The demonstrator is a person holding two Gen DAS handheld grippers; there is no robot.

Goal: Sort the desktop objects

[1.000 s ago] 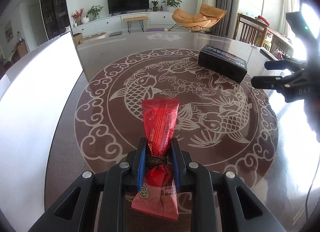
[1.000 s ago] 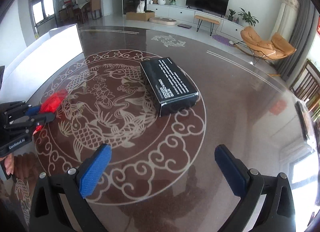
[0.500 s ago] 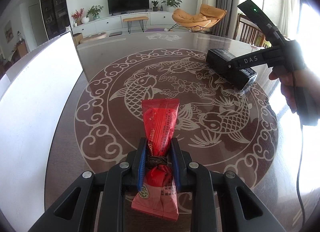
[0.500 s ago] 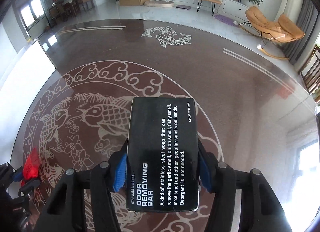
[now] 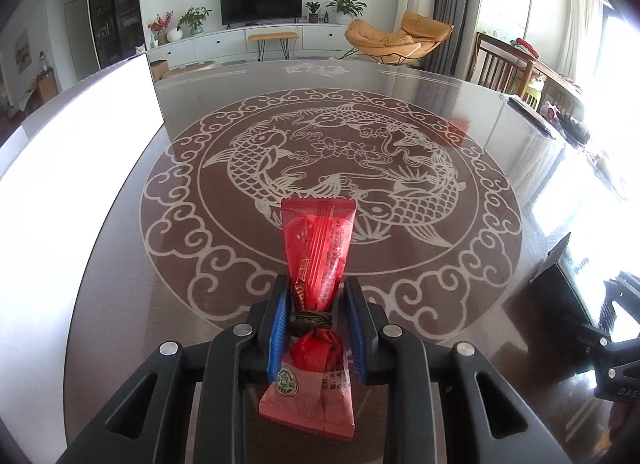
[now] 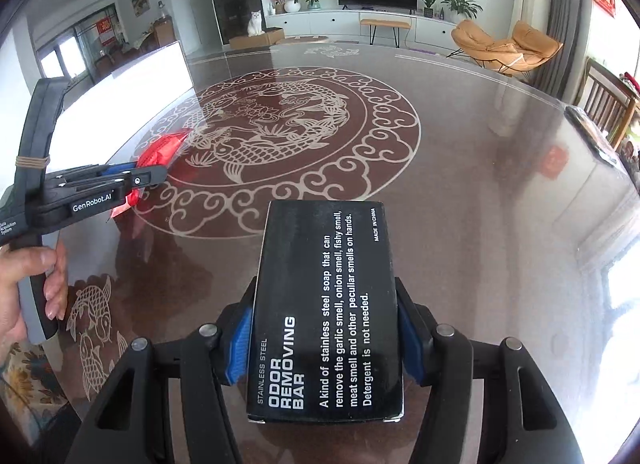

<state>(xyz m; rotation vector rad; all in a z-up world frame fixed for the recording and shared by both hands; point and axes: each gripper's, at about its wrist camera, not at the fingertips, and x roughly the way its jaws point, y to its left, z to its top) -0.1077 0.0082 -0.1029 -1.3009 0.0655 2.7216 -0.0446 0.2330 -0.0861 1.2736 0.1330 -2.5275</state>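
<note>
On the dark fish-patterned table [image 5: 400, 112] | left gripper [image 5: 316, 324] jaws opening, red snack packet [image 5: 316, 264] between them, pads drawn off its sides | right gripper [image 6: 324, 344] jaws easing apart, pads at black soap box [image 6: 326, 304], held above tabletop

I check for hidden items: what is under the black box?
Only the glossy brown table shows around the black box; the spot directly beneath is covered by the box.

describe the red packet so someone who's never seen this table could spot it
Start at the round table with the pale carp medallion. At the medallion's near rim, a red snack packet sits between the left gripper jaws. It is the only red, crinkly wrapper; its neighbour is a black box.
</note>
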